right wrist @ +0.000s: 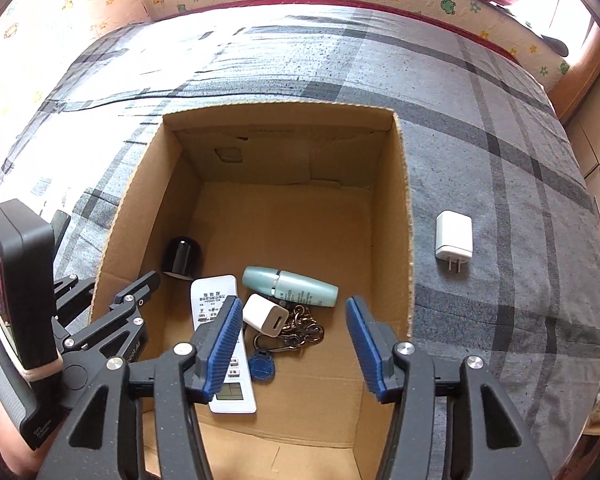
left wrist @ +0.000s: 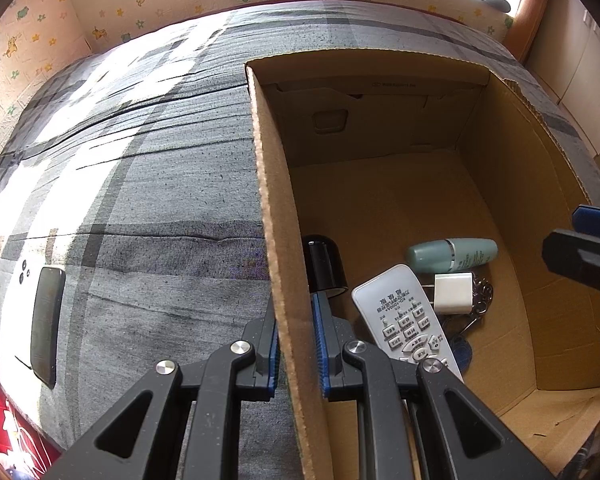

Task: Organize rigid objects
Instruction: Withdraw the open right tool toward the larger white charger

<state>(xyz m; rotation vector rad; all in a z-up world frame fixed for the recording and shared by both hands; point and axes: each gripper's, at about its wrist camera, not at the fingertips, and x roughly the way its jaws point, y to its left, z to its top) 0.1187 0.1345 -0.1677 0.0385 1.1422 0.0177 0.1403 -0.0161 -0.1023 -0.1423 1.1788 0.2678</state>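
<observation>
An open cardboard box [left wrist: 269,184] stands on the bed. My left gripper [left wrist: 296,320] is shut on its left wall, one finger on each side of the cardboard. On the box floor lie a white remote [right wrist: 220,320], a teal bottle [right wrist: 292,286], a small white charger [right wrist: 265,315], a bunch of keys [right wrist: 300,330] with a blue fob [right wrist: 262,366] and a black cap [right wrist: 179,258]. My right gripper [right wrist: 293,312] hangs open above these things, with nothing between its blue pads [right wrist: 220,340]. A second white charger [right wrist: 454,238] lies on the bedspread to the right of the box.
A dark phone [left wrist: 46,324] lies on the grey checked bedspread [left wrist: 148,184] to the left of the box. Walls with cartoon animal paper border the bed at the back and left. The far half of the box floor [right wrist: 284,216] is bare.
</observation>
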